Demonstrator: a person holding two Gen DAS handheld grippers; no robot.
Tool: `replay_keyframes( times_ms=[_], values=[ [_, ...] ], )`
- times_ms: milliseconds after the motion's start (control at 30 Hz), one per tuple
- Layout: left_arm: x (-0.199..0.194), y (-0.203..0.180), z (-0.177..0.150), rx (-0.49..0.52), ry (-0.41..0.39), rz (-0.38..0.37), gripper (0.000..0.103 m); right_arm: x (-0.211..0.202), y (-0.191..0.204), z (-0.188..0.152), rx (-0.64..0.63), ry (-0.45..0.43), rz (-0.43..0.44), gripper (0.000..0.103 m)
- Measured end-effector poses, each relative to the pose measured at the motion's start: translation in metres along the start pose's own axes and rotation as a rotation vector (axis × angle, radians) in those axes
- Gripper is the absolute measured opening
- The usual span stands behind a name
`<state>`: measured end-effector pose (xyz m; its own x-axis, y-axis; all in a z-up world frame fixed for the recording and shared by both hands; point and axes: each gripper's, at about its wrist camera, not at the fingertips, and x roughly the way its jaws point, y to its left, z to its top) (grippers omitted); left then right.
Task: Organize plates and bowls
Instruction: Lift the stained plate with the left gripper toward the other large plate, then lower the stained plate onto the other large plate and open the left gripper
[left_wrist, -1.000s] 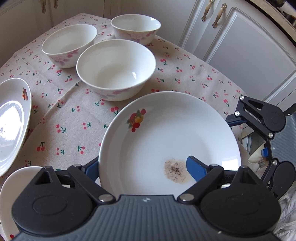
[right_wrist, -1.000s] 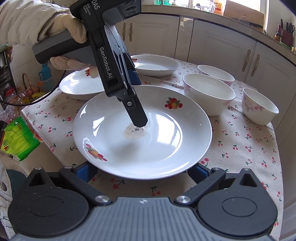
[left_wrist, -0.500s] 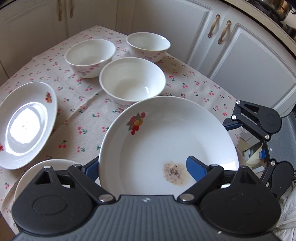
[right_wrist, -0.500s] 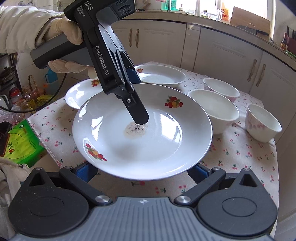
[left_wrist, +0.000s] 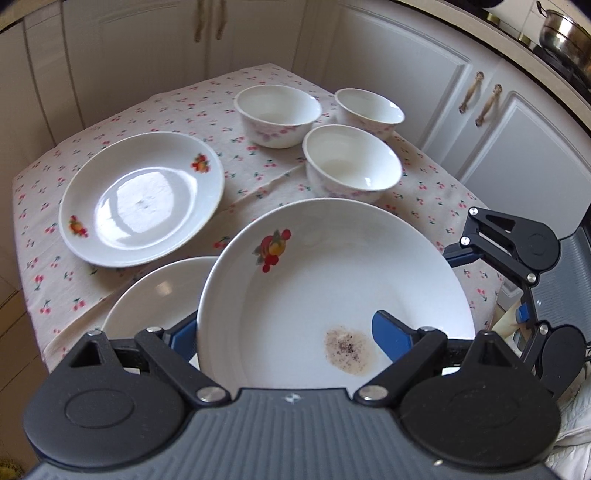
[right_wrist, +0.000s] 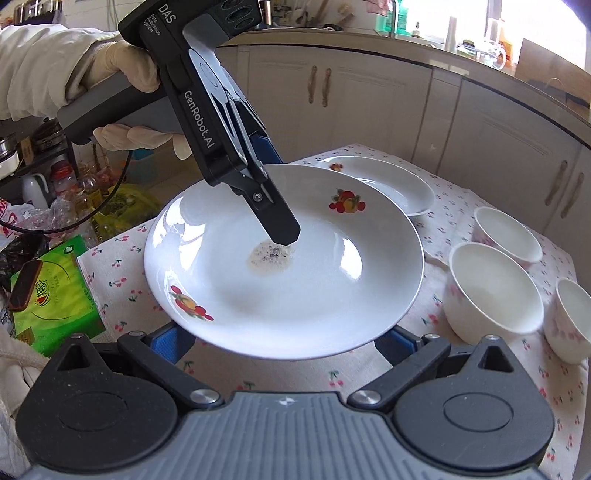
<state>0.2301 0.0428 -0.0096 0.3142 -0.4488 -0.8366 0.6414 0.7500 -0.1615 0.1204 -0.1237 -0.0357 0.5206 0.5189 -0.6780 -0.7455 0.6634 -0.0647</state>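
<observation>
A white plate with fruit prints and a brown speckled stain (left_wrist: 332, 295) (right_wrist: 288, 266) is held in the air above the table. My left gripper (left_wrist: 288, 332) is shut on its near rim, one finger above and one below. My right gripper (right_wrist: 280, 339) is open below the plate's edge; its fingers (right_wrist: 173, 339) sit under the plate. In the left wrist view a second plate (left_wrist: 144, 199) lies on the cloth at the left, and a third plate (left_wrist: 159, 291) lies partly under the held one. Three white bowls (left_wrist: 351, 166) (left_wrist: 277, 110) (left_wrist: 369, 107) stand at the back.
The table carries a cherry-print cloth (left_wrist: 424, 192). White cupboard doors (left_wrist: 498, 147) stand close behind and to the right. In the right wrist view a green packet (right_wrist: 55, 295) and clutter lie beside the table at the left.
The held plate has risen and moved left over the near plate. More of the table and the left plates have come into the left wrist view. The grip has not changed.
</observation>
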Motion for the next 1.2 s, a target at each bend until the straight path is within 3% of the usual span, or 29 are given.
replay_keyframes(
  times_ms=[567,1200],
  values=[
    [0.008,0.047,-0.02,-0.062,0.001,-0.015,0.094,0.034,0.016,0.029,-0.017,0.067,0.028,0.103],
    [0.023,0.061,-0.023,-0.066,0.024,-0.008,0.094,0.043,0.029,0.046,-0.007,0.137,-0.008,0.103]
  ],
)
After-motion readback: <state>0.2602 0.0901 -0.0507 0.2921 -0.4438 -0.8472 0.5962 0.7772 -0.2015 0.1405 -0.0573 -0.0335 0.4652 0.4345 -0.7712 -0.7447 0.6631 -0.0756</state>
